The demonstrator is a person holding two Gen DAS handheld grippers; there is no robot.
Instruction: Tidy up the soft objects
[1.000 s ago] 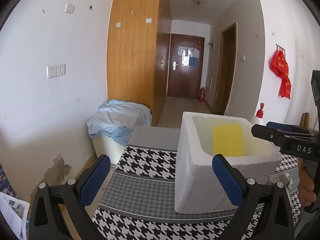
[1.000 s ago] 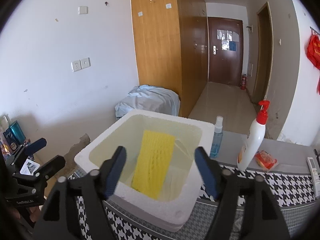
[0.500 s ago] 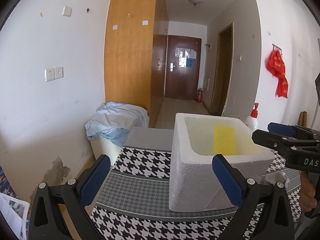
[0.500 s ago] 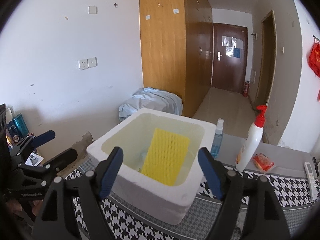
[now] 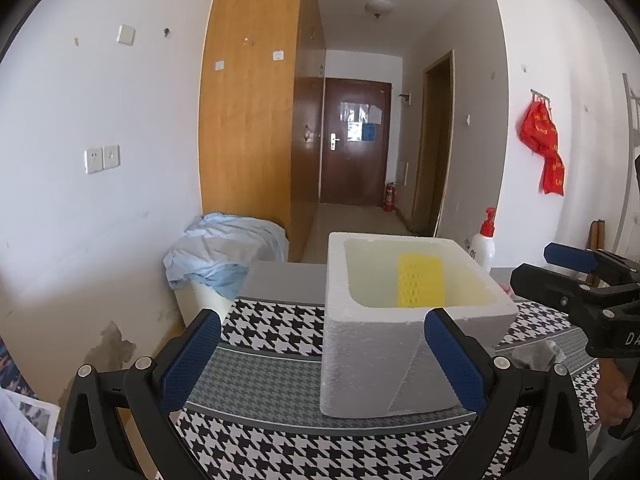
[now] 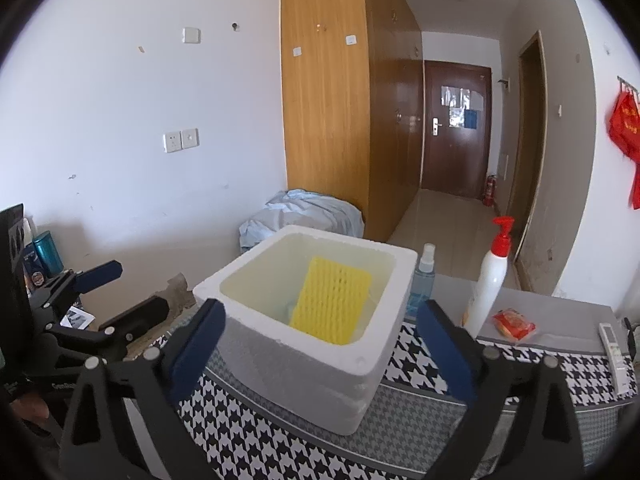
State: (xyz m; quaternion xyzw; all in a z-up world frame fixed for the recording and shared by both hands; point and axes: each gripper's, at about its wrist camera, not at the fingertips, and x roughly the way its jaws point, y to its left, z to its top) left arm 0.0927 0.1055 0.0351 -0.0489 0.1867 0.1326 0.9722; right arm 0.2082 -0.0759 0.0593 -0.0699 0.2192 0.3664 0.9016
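Note:
A white foam box stands on the houndstooth-covered table; it also shows in the right wrist view. A yellow foam net sleeve leans upright inside it, also seen in the left wrist view. My left gripper is open and empty, near the box's front left. My right gripper is open and empty, above the box's near wall. A crumpled grey cloth lies on the table right of the box.
A white pump bottle, a blue spray bottle, a red packet and a remote stand behind and right of the box. A bin draped in blue cloth stands by the wall at the left.
Both grippers have drawn back and up from the box, which looks smaller now. The yellow sleeve stays inside the box. Both stay open.

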